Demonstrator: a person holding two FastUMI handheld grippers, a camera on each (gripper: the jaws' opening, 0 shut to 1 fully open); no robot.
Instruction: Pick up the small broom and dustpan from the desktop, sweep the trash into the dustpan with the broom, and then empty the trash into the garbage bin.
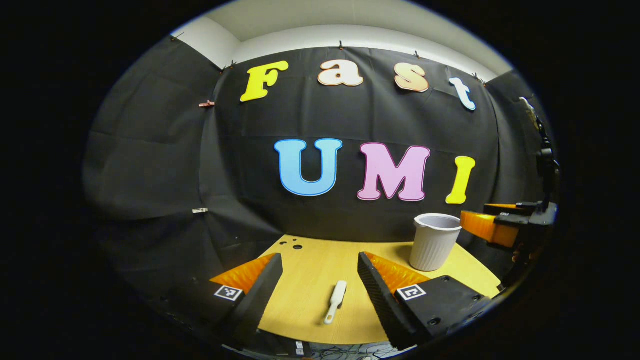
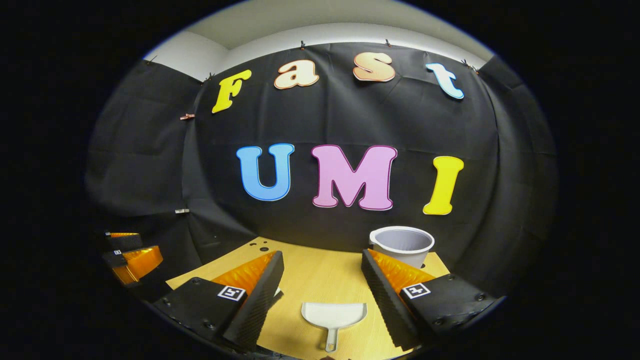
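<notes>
Looking along the left gripper point(image 1: 320, 272), its two fingers are spread wide and hold nothing, hovering above a small white broom point(image 1: 335, 301) that lies flat on the wooden table point(image 1: 310, 260) between them, its bristles hard to make out, while a ribbed white bin point(image 1: 434, 241) stands further back right. In the right gripper view, the right gripper point(image 2: 322, 270) is likewise wide open and empty above a white dustpan point(image 2: 334, 317) lying flat, its handle partly cut off at the bottom edge, with the bin's point(image 2: 402, 243) base hidden behind a finger.
</notes>
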